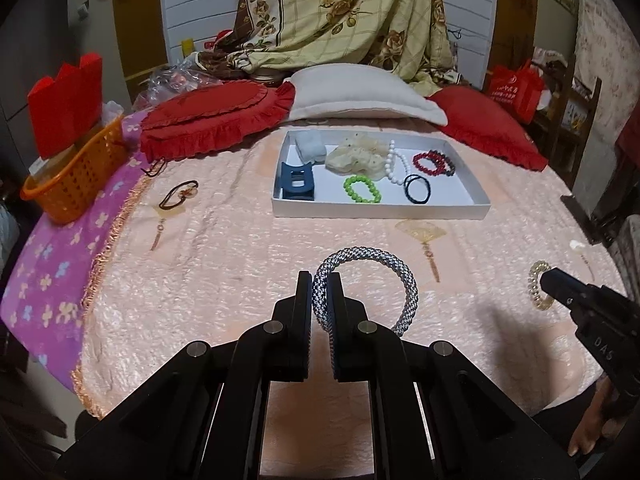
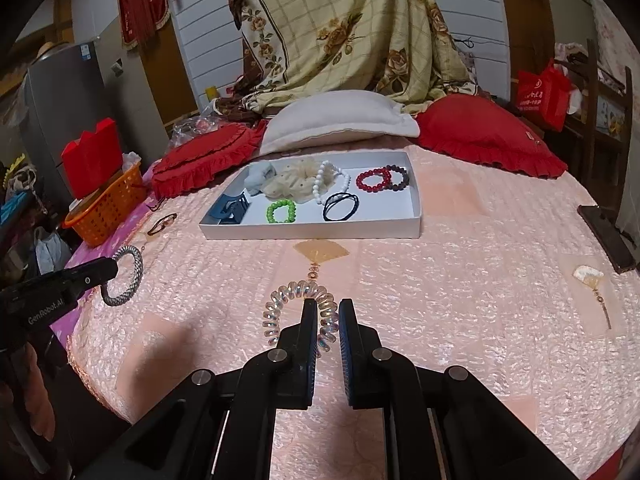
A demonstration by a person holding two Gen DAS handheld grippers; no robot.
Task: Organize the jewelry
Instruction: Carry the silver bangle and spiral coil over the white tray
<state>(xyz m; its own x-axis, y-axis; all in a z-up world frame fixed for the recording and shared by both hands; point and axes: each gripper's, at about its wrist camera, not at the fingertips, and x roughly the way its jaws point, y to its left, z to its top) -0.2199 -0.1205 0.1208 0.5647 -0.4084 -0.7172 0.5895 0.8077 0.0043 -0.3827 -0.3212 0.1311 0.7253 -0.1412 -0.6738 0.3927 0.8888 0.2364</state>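
Braided grey bangle point(image 1: 366, 286) stands upright, clamped in left gripper point(image 1: 321, 280).

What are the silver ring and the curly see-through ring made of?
The silver ring, held in the left tongs, looks like braided cord or fabric: a woven black-and-white pattern, matte. The curly ring, held in the right tongs, looks like clear plastic coil: glossy, with rainbow glints.
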